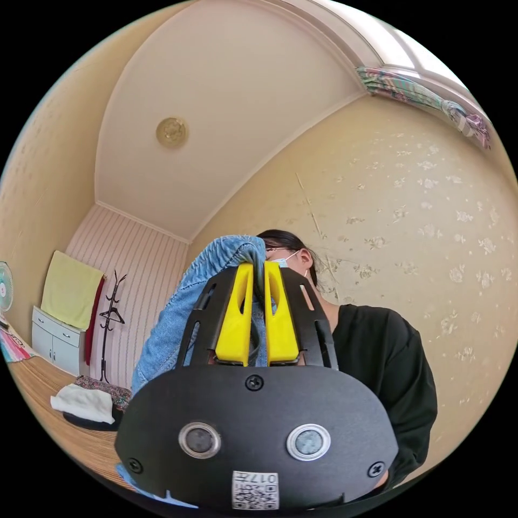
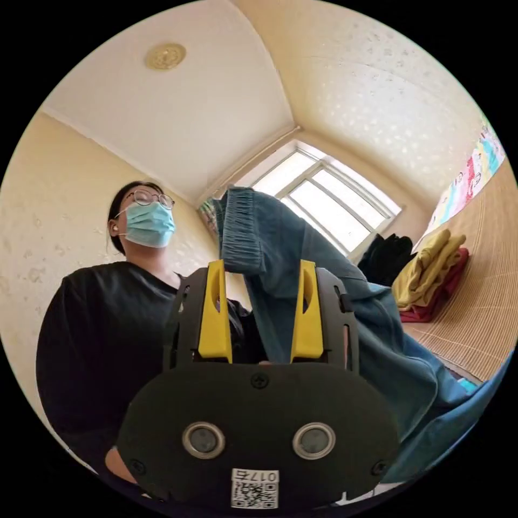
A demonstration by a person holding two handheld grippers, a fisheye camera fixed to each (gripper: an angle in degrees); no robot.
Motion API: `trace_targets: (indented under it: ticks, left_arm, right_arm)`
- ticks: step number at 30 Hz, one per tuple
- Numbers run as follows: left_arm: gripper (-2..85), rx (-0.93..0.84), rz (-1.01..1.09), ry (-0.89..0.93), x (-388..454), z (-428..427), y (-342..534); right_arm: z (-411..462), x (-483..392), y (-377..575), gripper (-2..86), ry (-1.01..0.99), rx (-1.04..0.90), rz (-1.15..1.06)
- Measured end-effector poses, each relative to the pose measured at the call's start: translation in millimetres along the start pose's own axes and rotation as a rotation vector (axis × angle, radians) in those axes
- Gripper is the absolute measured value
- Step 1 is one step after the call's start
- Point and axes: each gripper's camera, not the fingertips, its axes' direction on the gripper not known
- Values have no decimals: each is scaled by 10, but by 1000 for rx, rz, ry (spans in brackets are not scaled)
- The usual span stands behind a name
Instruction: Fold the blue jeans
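The left gripper [image 1: 258, 270], raised toward the ceiling, clamps the gathered waistband of the blue denim jeans [image 1: 178, 307] between its yellow jaws. The right gripper [image 2: 260, 270] also points up with jaws spread; the jeans [image 2: 324, 280] hang between them toward the woven straw mat [image 2: 480, 313] on the right.

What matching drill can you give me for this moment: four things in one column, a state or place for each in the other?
Things:
1. left gripper
2. right gripper
3. blue jeans
4. yellow and red clothes

States or places:
A. jaws apart, cloth hanging between them
B. piled on the woven mat near the window
C. jaws nearly together, pinching denim
D. lifted up, elastic waistband at the top

Pairs: 1-C, 2-A, 3-D, 4-B
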Motion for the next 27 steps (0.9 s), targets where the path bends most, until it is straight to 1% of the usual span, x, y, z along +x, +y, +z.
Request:
trace_targets:
  ticks: [1,3,5,6,10,13,15,17,18,21,22,23,24,25,27]
  left_arm:
    - [40,5,-8,0,-17,23,31]
    - [40,20,-22,1,-31,38,72]
    - [40,36,-32,-10,-21,36,108]
    - [40,44,-37,-21,-11,32,128]
    - [40,74,-44,-55,25,44,194]
    - [40,90,-28,-72,82,85,231]
    - [40,94,-18,-78,109,131,251]
    - [40,87,-12,-77,102,200,270]
    - [40,85,-12,-80,78,251,291]
    - [40,85,-29,-81,-3,384,363]
    - [40,83,-36,-73,-15,433,383]
    - [40,82,-36,-70,-10,456,390]
    - [40,84,-33,-69,21,497,394]
    - [40,72,-31,-82,64,548,378]
    - [40,27,-50,-129,128,631,315]
  right_arm:
    - [149,20,205,182,-58,21,-10]
    - [382,22,466,190,-20,15,9]
    - [596,1,707,197,63,-2,43]
    - [638,-28,750,199,59,-8,32]
    - [931,-241,920,207,138,-133,-48]
    - [951,-438,1033,211,143,-121,-123]
    - [1017,-598,1134,209,201,-134,-205]
    - [1268,-672,1257,203,332,-226,-278]
    - [1349,-676,1288,199,349,-245,-296]
    - [1728,-668,1380,151,403,-263,-333]
    - [1780,-621,1354,120,412,-225,-292]
    - [1784,-599,1304,71,379,-200,-279]
    - [1770,-602,1264,47,368,-188,-277]
    - [1709,-640,1153,37,366,-149,-274]
    - [1555,-837,908,29,391,-84,-339]
